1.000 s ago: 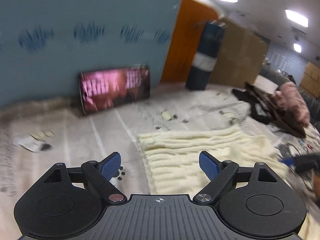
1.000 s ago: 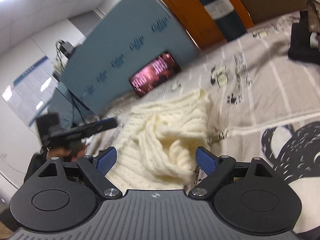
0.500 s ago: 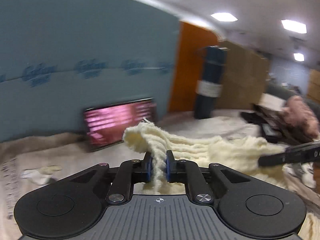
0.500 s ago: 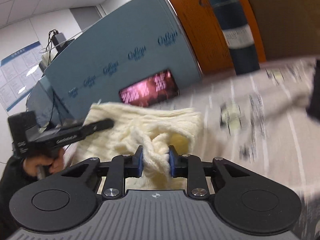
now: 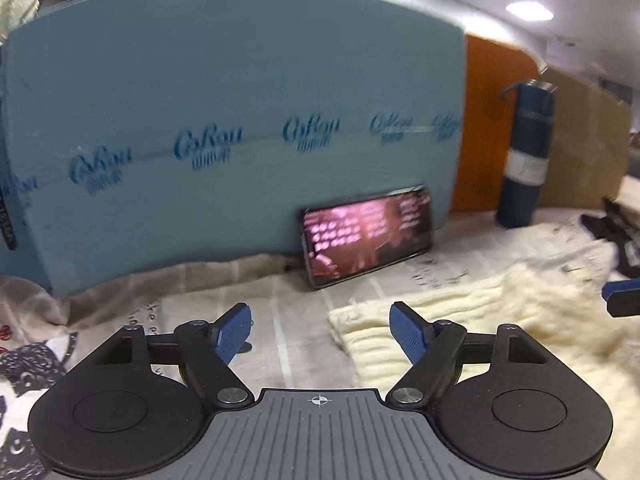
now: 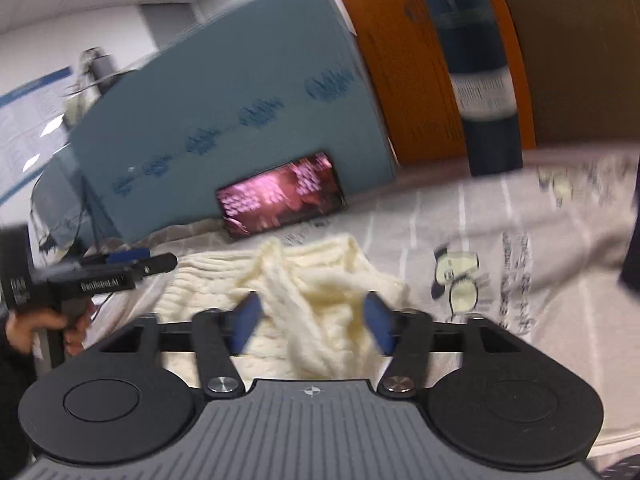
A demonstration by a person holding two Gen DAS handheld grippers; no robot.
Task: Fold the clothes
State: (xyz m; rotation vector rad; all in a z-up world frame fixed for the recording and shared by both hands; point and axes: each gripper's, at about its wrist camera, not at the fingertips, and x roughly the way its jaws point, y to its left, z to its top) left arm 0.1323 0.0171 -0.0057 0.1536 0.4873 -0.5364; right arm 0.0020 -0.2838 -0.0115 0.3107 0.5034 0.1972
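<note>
A cream knitted sweater lies on the printed sheet, to the right of my left gripper, which is open and empty above the sheet. In the right wrist view the sweater lies bunched, with a loose fold rising between the blue pads of my right gripper. The right gripper is open, its pads apart from the knit. The left gripper also shows in the right wrist view, held by a hand at the sweater's left edge. The right gripper's tip shows in the left wrist view.
A phone with a lit pink screen leans against a blue foam board. A dark blue bottle stands at the back right by an orange panel. Dark items lie at the far right.
Half a second ago both grippers were shut on the sweater and held it lifted. Now both are open and the sweater lies on the sheet, further back towards the phone.
</note>
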